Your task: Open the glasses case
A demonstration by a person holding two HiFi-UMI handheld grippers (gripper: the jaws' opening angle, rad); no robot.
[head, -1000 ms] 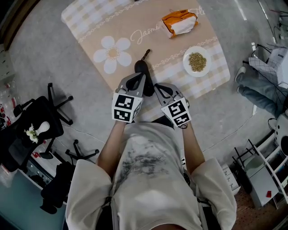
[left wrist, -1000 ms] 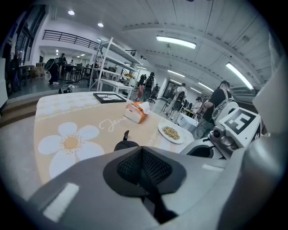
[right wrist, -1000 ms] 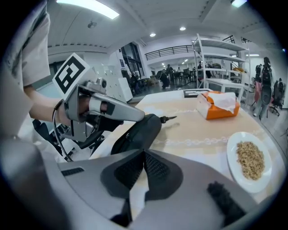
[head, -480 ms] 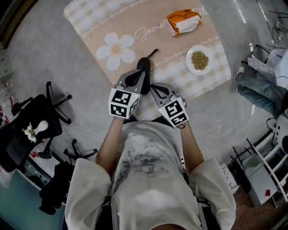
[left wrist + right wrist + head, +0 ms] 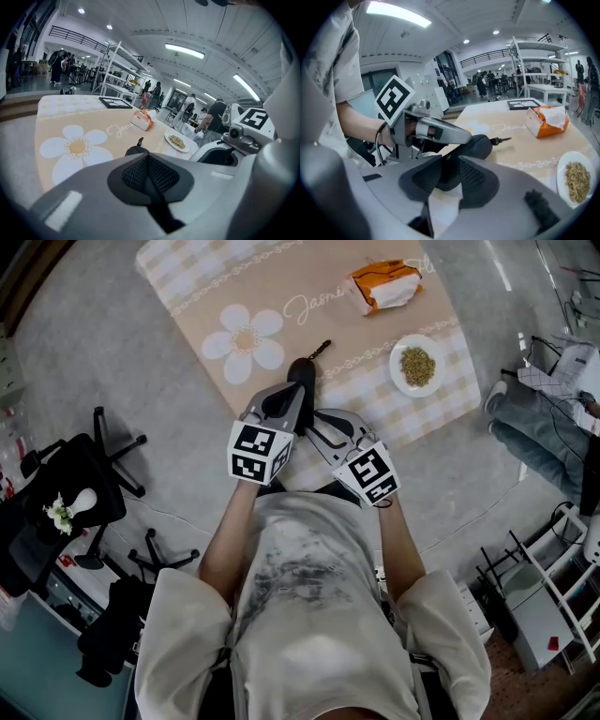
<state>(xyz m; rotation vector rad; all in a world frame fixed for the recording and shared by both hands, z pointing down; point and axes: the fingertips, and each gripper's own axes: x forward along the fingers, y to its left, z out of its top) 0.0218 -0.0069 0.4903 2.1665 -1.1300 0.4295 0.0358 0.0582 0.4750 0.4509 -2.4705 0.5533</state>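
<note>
The black glasses case (image 5: 302, 379) lies shut on the beige flowered tablecloth (image 5: 216, 287), its small pull tab pointing away from me. My left gripper (image 5: 289, 401) is shut, its fingers lying along the case's top, as the right gripper view shows (image 5: 472, 137). In the left gripper view the pads (image 5: 148, 174) meet with nothing between them, and the case (image 5: 136, 150) peeks out just beyond. My right gripper (image 5: 323, 426) stands open at the case's near end; its jaws have just been opening. The case (image 5: 480, 143) shows in their gap, pads (image 5: 476, 180) clear of it.
An orange tissue pack (image 5: 384, 285) sits at the far side of the table, and a white plate of grains (image 5: 417, 365) at the right. Office chairs (image 5: 117, 460) stand on the floor at the left. A seated person's legs (image 5: 534, 432) are at the right.
The right gripper's jaws have spread apart beside the case. The left gripper stays shut on top of the case, which has not visibly moved on the cloth.
</note>
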